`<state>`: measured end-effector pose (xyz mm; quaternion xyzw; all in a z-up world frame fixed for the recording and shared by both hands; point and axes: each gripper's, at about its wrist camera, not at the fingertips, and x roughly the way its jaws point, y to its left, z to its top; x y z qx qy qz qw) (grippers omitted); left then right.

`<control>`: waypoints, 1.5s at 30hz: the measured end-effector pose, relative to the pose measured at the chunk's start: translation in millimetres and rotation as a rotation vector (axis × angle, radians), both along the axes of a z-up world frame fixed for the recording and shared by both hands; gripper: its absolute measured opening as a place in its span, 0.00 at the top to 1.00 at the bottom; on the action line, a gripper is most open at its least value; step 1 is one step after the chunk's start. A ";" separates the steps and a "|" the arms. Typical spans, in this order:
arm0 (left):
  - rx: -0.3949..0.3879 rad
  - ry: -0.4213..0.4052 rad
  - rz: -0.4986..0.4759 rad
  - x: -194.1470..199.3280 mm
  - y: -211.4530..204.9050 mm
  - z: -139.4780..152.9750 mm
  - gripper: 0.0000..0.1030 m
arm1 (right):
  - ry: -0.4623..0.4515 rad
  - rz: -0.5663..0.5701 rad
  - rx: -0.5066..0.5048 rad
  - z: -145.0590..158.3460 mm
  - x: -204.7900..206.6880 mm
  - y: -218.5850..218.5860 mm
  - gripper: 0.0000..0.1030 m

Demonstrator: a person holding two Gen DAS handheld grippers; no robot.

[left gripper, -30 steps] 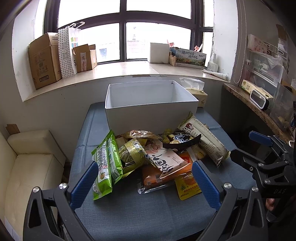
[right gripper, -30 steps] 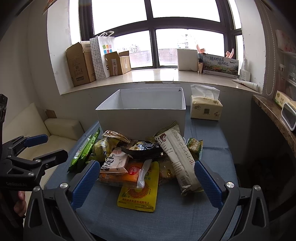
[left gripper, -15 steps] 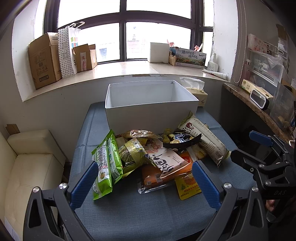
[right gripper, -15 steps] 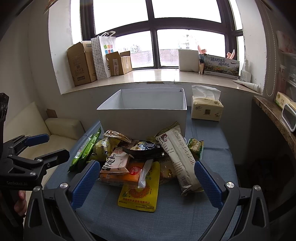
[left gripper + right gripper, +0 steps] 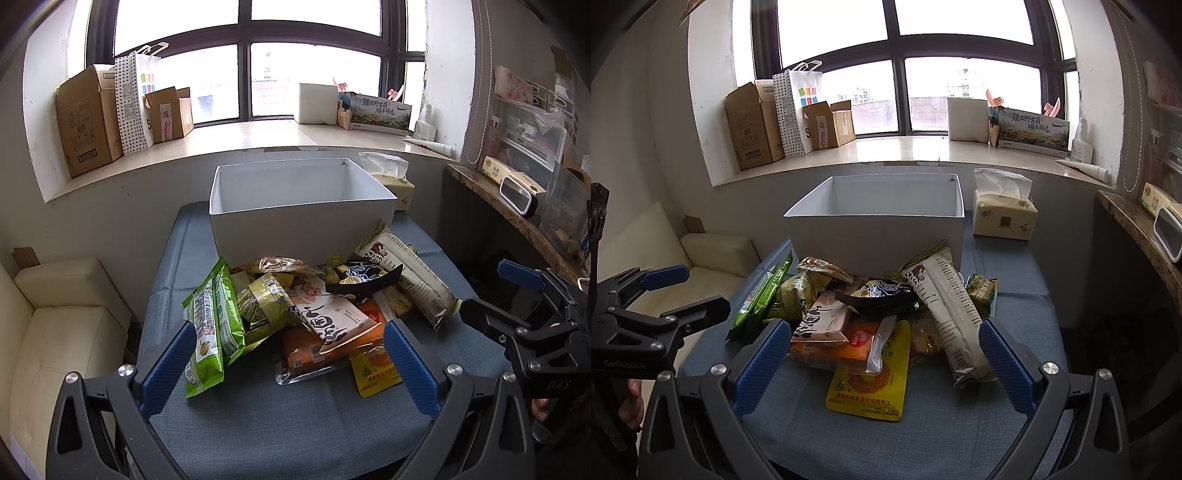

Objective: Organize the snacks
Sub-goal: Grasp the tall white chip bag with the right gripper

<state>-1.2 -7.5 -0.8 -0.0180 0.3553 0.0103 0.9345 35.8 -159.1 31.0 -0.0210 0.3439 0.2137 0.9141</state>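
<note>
Both sets of jaws stood wide apart and held nothing: our left gripper and our right gripper hovered above the near edge of the blue table. Left to right in the snack pile we saw a green packet, a white pouch on an orange pack, a yellow sachet, and a long white packet. Behind the pile stood the white box, open-topped.

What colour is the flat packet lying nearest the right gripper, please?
Yellow packet, with an orange-brown picture; clearest in the right wrist view.
</note>
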 end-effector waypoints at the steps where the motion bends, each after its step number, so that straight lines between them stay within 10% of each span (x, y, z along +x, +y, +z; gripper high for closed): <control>1: -0.001 0.000 -0.001 -0.1 -0.1 0.2 0.00 | 0.001 0.000 0.000 -0.2 0.4 -0.3 0.00; 32: -0.015 0.019 0.001 0.6 7.9 -6.3 0.00 | 0.109 -0.054 0.013 -25.9 36.1 -18.7 0.00; 45: -0.041 0.079 0.063 -4.0 35.6 -31.8 0.00 | 0.213 0.037 -0.257 -110.3 126.9 -14.6 0.08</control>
